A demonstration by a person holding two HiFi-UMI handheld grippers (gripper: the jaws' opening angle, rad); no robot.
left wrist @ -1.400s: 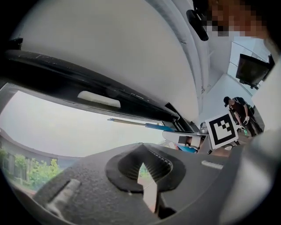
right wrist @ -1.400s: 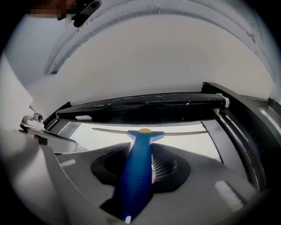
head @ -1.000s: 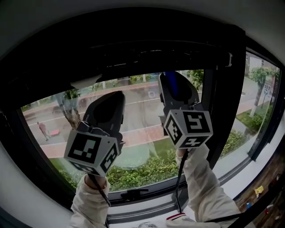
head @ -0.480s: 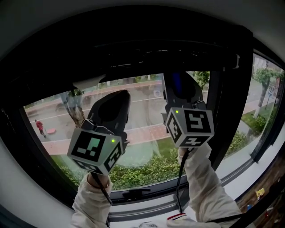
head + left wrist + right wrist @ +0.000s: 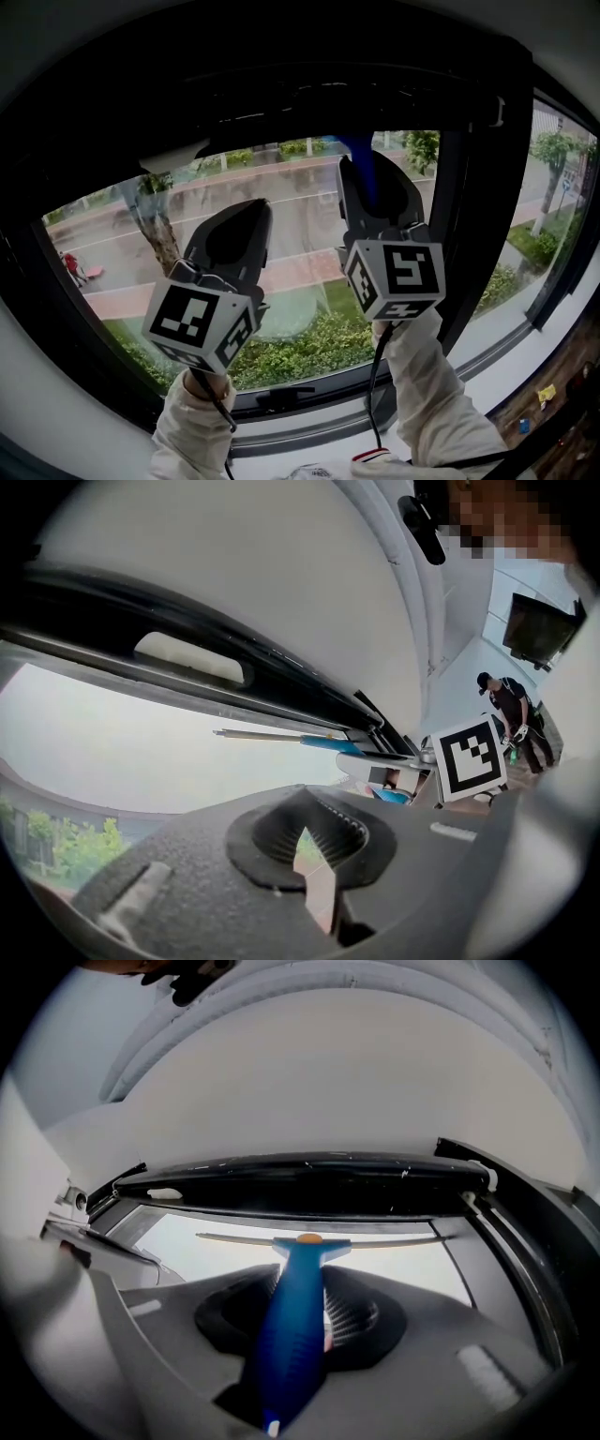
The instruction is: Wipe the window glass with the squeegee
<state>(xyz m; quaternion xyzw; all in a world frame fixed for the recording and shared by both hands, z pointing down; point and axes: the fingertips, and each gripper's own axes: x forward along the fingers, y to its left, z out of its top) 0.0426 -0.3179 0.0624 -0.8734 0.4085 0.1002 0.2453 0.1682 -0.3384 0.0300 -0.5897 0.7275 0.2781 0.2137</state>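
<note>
Beyond the glass point(image 5: 300, 220) lie a street point(image 5: 122, 239), a tree point(image 5: 155, 220) and a hedge point(image 5: 309, 352), all set in a black frame point(image 5: 478, 216). Both grippers are raised in front of the pane, held by arms in white sleeves point(image 5: 431, 394).

The right gripper point(image 5: 375, 187) stands higher and nearer the frame's upright. Its jaws are closed on the blue handle of the squeegee point(image 5: 298, 1316), which runs up between the ridged pads. The handle's top pokes out above the jaws in the head view. The thin blade point(image 5: 375, 1240) lies level across the upper part of the pane, just under the top of the frame.

The left gripper point(image 5: 239, 225) is to its left and a little lower, apart from the squeegee. Its jaws are all but together, with only a thin slit between the pads and nothing in it. Its own view shows the blade and the right gripper's marker cube point(image 5: 469, 758) off to the right, with a person point(image 5: 511, 724) in dark clothes standing far back in the room.
</note>
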